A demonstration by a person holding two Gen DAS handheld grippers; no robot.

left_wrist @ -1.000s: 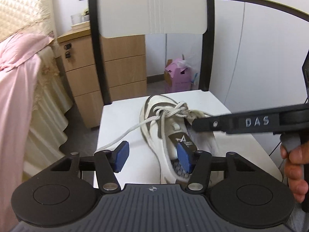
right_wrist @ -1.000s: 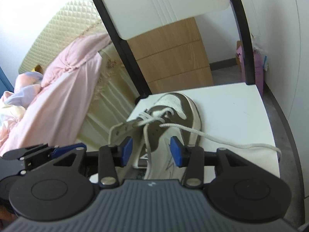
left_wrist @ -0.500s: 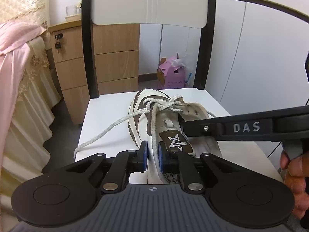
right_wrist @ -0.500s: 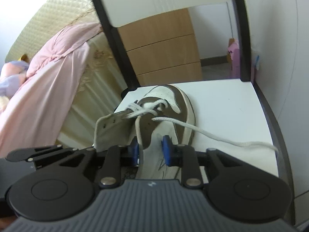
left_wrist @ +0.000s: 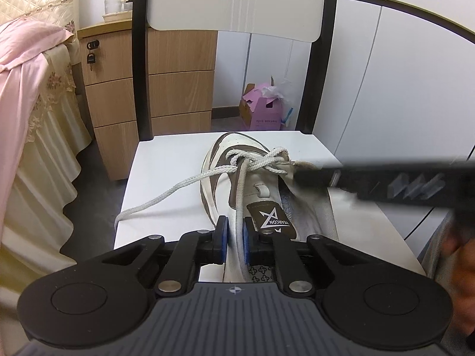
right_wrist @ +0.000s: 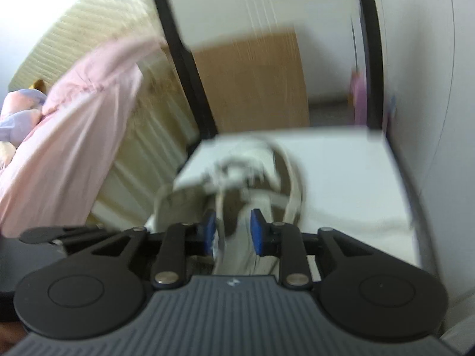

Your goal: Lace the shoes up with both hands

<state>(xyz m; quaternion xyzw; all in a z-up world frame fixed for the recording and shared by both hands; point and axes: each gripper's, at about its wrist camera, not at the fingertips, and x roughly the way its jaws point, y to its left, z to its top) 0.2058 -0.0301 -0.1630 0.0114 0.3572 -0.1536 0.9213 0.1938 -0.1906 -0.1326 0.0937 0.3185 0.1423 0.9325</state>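
1. On the white chair seat (left_wrist: 166, 160) lies the shoe (left_wrist: 234, 148), a white and brown sneaker, its long axis running from near to far with the toe pointing away toward the chair back (left_wrist: 234, 0) and the open heel end nearest the cameras.
2. White lace (left_wrist: 241, 184) is knotted in a tangle over the far eyelets; one strand runs straight back along the tongue toward the near edge, and another loose strand (left_wrist: 166, 195) trails off left across the seat.
3. Near the heel, the left gripper (left_wrist: 235, 238) is pinched together on the straight lace strand, its blue pads pressing it from both sides.
4. Beside the shoe's right flank, the right gripper (right_wrist: 232, 231) is seen in its own blurred view with its jaws opening; a pale strip sits in the gap against the left pad, but the blur hides whether it is lace or shoe, and the pads are not pressing it.
5. From the left wrist view, that right tool reaches in as a dark blurred bar (left_wrist: 386, 184) touching the shoe's right collar, with a hand (left_wrist: 463, 267) behind it.
6. Farther out stand a wooden drawer unit (left_wrist: 178, 95), a pink box (left_wrist: 264, 112) on the floor, and a bed with pink cloth (left_wrist: 26, 68) on the left.
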